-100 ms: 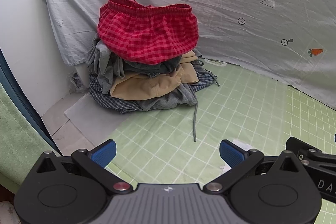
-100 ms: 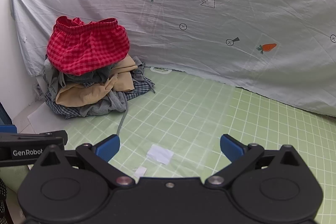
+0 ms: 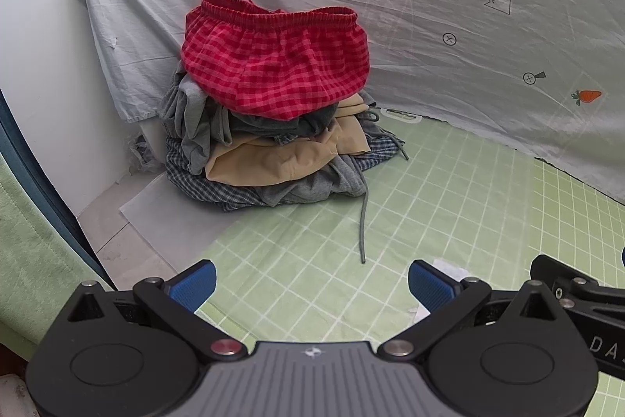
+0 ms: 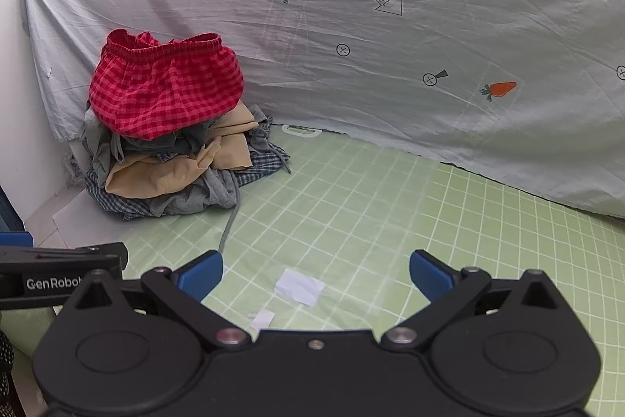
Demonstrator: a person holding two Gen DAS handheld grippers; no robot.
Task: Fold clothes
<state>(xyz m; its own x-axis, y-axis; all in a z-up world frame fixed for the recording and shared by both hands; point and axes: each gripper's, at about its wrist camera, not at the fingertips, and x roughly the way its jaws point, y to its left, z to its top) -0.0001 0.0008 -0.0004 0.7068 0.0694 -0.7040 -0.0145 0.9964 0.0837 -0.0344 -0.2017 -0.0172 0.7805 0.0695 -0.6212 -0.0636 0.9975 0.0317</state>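
Left gripper (image 3: 312, 286) was released, holding nothing, above green mat (image 3: 449, 206). Right gripper (image 4: 315, 278) also spread wide, nothing between fingers, paper scrap (image 4: 300, 287) under it. Clothes pile (image 3: 273, 143) sat far ahead at mat corner, against sheet (image 3: 449, 38); red shorts (image 3: 275, 61) on top.
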